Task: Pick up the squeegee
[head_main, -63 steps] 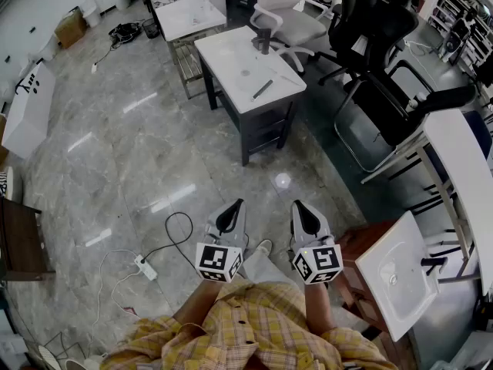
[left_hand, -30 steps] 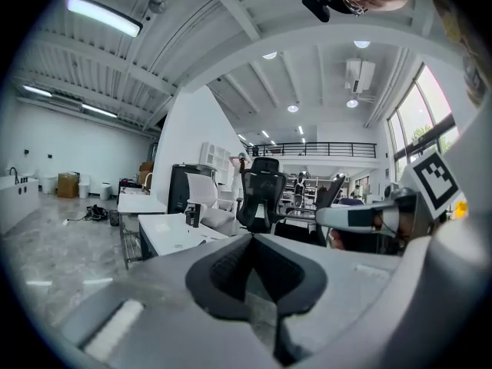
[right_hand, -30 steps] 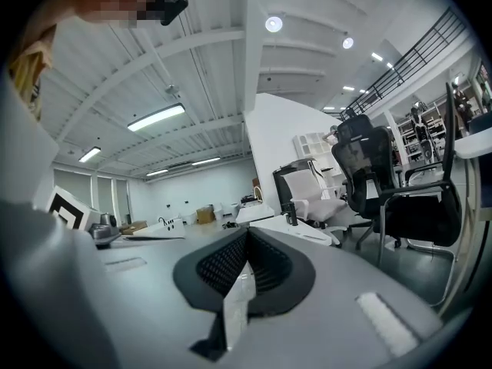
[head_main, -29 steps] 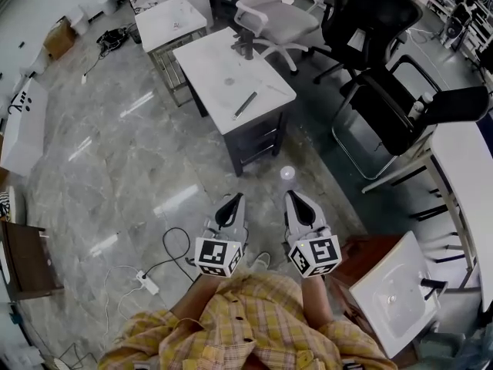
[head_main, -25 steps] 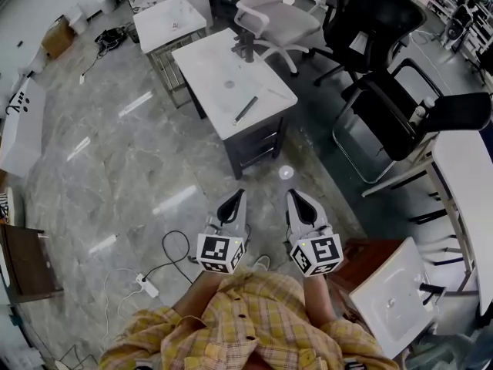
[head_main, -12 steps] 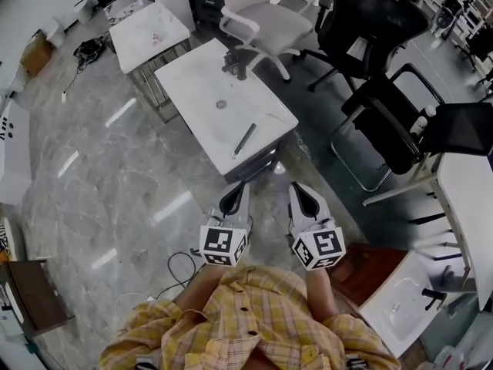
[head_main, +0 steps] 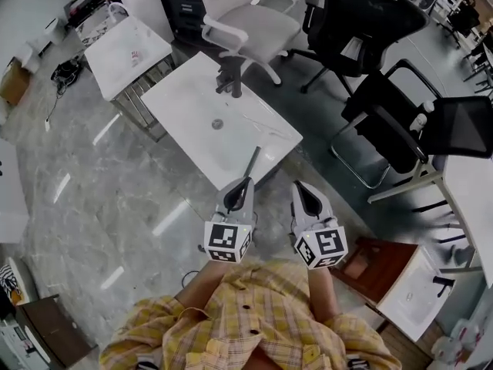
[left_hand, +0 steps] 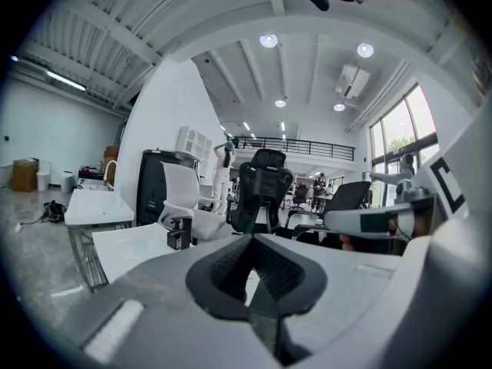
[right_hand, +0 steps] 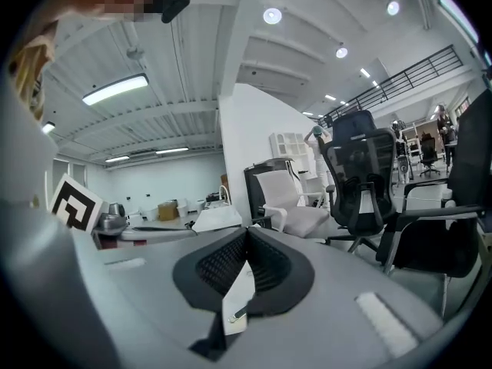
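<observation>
The squeegee (head_main: 251, 161) lies flat on the white table (head_main: 189, 102), a slim dark bar just ahead of your left gripper (head_main: 241, 185). Its near end is close to the table's near corner and its far end angles away toward the right edge. Nothing touches it. Your left gripper has its jaws pressed together with nothing between them, and its tip is at that near corner. Your right gripper (head_main: 302, 192) is held beside the left one, to the right of the squeegee and off the table, over the grey floor (head_main: 115, 199). Its jaws are likewise closed and empty. Beyond the squeegee, open tabletop runs ahead of your left gripper to a round drain (head_main: 217, 124) and a black faucet (head_main: 229, 75) at the far edge, with a white chair (head_main: 250, 21) behind it. Ahead and to the right of your right gripper stand the nearer black chair (head_main: 397, 122) and the farther black chair (head_main: 362, 14), with a strip of floor between them and the table's right edge. To the left of your left gripper the floor lies open up to a second white table (head_main: 127, 48).
</observation>
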